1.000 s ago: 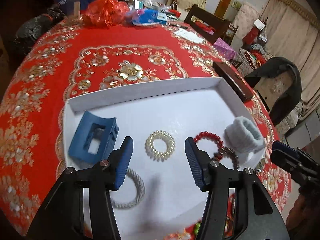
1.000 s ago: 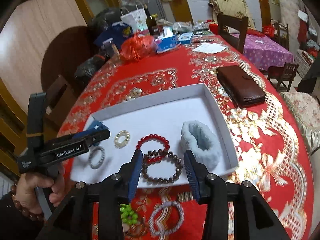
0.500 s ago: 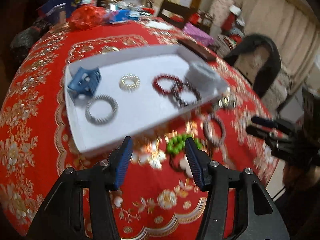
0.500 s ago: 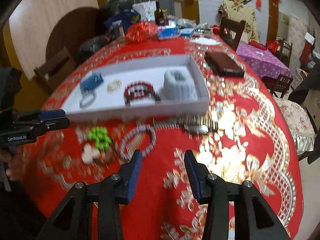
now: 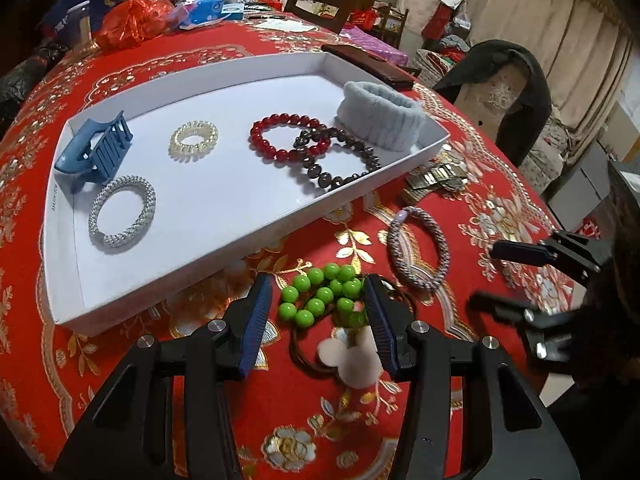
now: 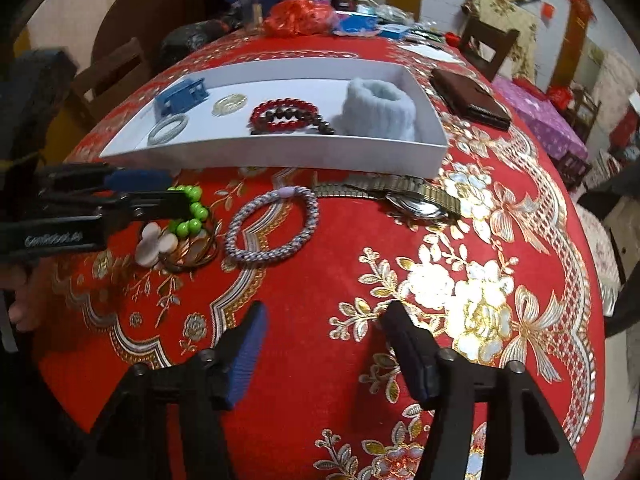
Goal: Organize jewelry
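Observation:
A white tray (image 5: 208,248) (image 6: 280,156) holds a blue claw clip (image 5: 94,152), a clear coil tie (image 5: 194,142), a silver hair tie (image 5: 122,211), a red bead bracelet (image 5: 290,136), a dark bead bracelet (image 5: 340,156) and a grey wristband (image 5: 380,116). On the cloth in front lie a green bead bracelet (image 5: 324,294) (image 6: 190,210), a purple braided hair tie (image 5: 418,248) (image 6: 272,224), a watch (image 5: 436,178) (image 6: 412,196) and a brown hair tie with a pale charm (image 5: 352,354). My left gripper (image 5: 318,312) (image 6: 168,196) is open, jaws either side of the green beads. My right gripper (image 6: 324,332) (image 5: 496,276) is open and empty over bare cloth.
A brown wallet (image 6: 470,98) lies right of the tray. Bags, bottles and boxes (image 6: 304,18) crowd the far side of the red patterned table. Chairs (image 5: 492,92) stand around the table's right edge.
Both grippers have pulled back from over the tray to the near side of the table. The left gripper has come down around the green bead bracelet. Both stayed open.

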The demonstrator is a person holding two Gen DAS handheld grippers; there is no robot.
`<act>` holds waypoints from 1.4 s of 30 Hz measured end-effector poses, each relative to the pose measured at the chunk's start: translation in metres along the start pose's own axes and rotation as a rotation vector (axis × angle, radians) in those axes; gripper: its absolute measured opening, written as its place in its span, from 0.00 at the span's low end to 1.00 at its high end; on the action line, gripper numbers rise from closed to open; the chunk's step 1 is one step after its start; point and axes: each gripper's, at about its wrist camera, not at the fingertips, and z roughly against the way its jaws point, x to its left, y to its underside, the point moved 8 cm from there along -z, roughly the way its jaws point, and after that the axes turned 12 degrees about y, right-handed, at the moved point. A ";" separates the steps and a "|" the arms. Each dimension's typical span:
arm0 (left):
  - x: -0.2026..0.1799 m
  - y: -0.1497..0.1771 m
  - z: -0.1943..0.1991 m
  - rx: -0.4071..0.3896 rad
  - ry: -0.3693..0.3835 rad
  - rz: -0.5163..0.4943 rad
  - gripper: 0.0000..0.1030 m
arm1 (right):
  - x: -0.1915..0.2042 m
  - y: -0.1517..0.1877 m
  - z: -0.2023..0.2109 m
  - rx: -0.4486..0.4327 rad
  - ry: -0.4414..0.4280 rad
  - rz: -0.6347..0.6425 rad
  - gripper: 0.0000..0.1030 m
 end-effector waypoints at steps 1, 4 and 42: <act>0.000 -0.002 -0.001 -0.010 -0.001 -0.006 0.44 | 0.000 0.000 0.000 0.003 -0.003 -0.001 0.62; 0.000 -0.004 -0.004 0.001 -0.003 -0.020 0.23 | 0.000 0.000 0.000 0.007 -0.003 0.003 0.62; 0.007 -0.032 0.071 -0.136 0.058 0.081 0.07 | -0.060 -0.077 -0.062 -0.122 -0.067 0.078 0.62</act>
